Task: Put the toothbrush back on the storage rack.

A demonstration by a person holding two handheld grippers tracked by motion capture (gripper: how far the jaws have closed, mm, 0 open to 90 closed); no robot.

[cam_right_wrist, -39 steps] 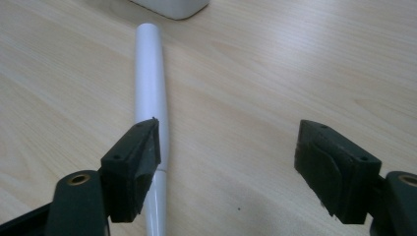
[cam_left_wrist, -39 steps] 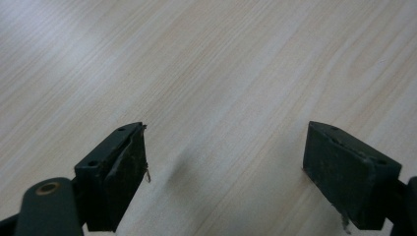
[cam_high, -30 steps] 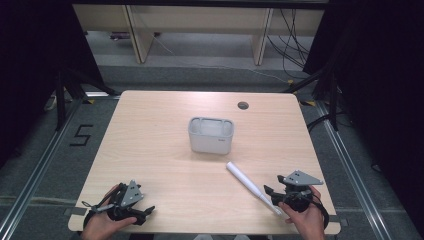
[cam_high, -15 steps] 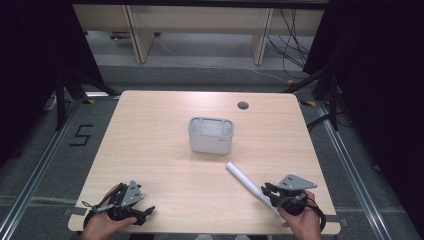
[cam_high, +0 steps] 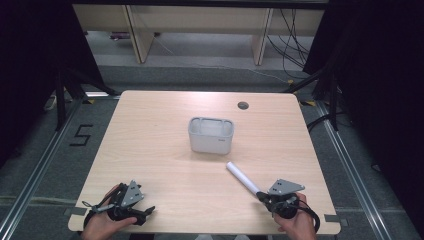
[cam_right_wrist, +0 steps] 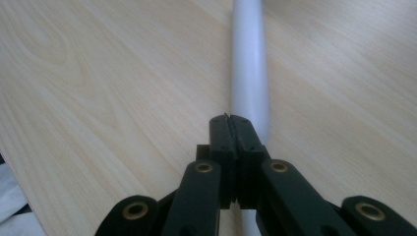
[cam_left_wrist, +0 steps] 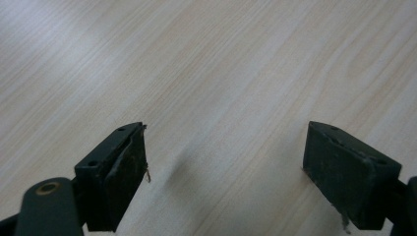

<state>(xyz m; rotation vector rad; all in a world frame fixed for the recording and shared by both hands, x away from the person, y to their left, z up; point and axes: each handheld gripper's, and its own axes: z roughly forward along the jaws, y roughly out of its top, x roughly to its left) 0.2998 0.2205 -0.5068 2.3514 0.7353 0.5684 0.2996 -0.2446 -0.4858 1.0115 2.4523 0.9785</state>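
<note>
Your right claw (cam_right_wrist: pixel 230 123) has just closed completely over the white tube (cam_right_wrist: pixel 249 69), jaws meeting; your left claw (cam_left_wrist: pixel 223 162) gapes empty above the table (cam_left_wrist: pixel 221 64).

A "5" marking (cam_high: pixel 80 135) is showing on the grey floor (cam_high: pixel 45 165) left of the table (cam_high: pixel 150 150); nothing else readable.

Black jaws, brass rivets, grey three-cornered plates

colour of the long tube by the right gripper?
White, plain, no pattern: a long smooth tube lying on the light wood table. Best seen in the right gripper view.
</note>
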